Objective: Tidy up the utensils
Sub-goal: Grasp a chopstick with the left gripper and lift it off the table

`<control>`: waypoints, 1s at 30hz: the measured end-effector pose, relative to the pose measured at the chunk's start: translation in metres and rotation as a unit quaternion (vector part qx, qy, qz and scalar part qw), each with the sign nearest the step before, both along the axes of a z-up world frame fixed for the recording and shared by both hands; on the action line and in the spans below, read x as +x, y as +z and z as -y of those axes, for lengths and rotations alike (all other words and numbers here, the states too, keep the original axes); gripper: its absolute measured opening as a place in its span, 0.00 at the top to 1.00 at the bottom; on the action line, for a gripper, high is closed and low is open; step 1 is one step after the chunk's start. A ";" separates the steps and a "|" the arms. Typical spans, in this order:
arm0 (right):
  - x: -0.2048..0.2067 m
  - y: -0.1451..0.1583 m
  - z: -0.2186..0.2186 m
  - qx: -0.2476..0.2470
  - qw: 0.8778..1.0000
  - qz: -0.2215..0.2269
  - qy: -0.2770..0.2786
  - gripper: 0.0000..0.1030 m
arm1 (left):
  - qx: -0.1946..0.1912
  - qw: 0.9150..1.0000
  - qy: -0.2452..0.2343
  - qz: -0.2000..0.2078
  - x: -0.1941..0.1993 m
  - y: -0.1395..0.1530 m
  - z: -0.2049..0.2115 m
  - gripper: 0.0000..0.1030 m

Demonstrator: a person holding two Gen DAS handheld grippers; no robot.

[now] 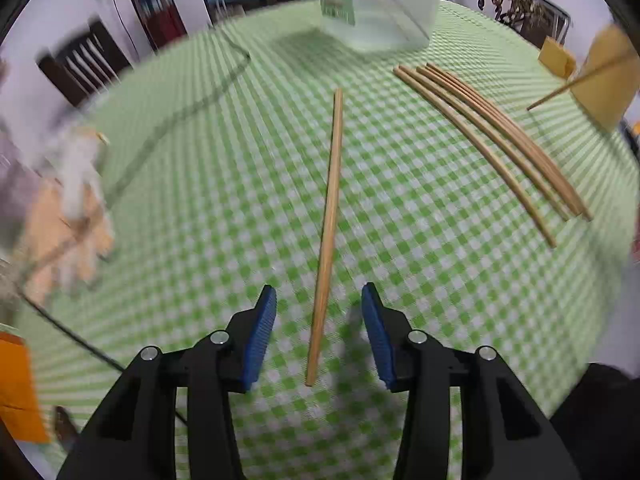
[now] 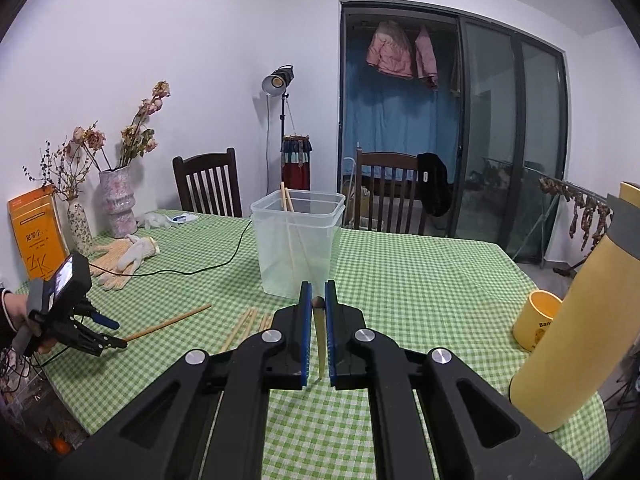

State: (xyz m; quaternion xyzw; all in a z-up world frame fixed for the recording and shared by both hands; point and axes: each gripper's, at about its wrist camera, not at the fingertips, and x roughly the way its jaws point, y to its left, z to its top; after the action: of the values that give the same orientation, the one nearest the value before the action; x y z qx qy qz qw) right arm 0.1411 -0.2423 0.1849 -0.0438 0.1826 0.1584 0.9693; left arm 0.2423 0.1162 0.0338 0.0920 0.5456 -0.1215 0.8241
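In the left wrist view my left gripper (image 1: 319, 288) points steeply down at the green checked tablecloth (image 1: 200, 200) and is open. A single wooden chopstick (image 1: 330, 216) lies flat on the cloth; its near end sits between the blue pads (image 1: 260, 332), touching neither. Several more chopsticks (image 1: 492, 136) lie side by side to the right. My right gripper (image 2: 318, 286) is shut on another chopstick (image 2: 320, 336), held lengthwise between its pads above the table. Behind it stands a clear plastic container (image 2: 298, 248) with chopsticks (image 2: 287, 200) leaning inside. The left gripper (image 2: 116, 334) shows at the far left, held by a hand.
A yellow mug (image 2: 534, 324) and a tall yellow flask (image 2: 568, 340) stand at the right. Work gloves (image 2: 124, 258), a black cable (image 2: 192, 270), two vases with dried flowers (image 2: 116, 208) and an orange book (image 2: 36, 228) occupy the left side. Chairs stand beyond the table's far edge.
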 end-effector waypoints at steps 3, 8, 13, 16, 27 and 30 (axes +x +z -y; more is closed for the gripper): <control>0.000 0.000 -0.001 0.001 1.000 -0.001 -0.009 0.94 | -0.018 1.000 -0.003 -0.019 0.002 -0.005 -0.007 0.68; -0.002 -0.004 -0.002 0.002 1.000 -0.007 -0.020 0.94 | -0.026 0.999 0.001 -0.040 -0.006 -0.008 -0.013 0.70; -0.002 -0.006 -0.002 0.002 1.000 -0.009 -0.024 0.94 | -0.015 0.998 -0.007 -0.060 -0.021 -0.006 -0.012 0.98; -0.002 -0.005 -0.002 0.002 1.000 -0.011 -0.024 0.94 | -0.008 0.998 -0.010 -0.055 -0.031 0.003 -0.006 0.98; -0.004 0.002 -0.005 0.007 1.000 0.002 -0.006 0.94 | -0.006 0.999 -0.031 0.040 -0.044 0.101 0.013 0.98; -0.006 0.007 -0.004 0.006 1.000 0.010 -0.002 0.94 | 0.006 0.997 -0.036 0.068 -0.039 0.126 0.020 0.98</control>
State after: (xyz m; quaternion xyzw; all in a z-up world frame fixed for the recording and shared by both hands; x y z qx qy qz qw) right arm 0.1348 -0.2382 0.1916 -0.0389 0.1716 0.1567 0.9718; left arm 0.2037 0.0957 0.1600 0.1245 0.4850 -0.1417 0.8539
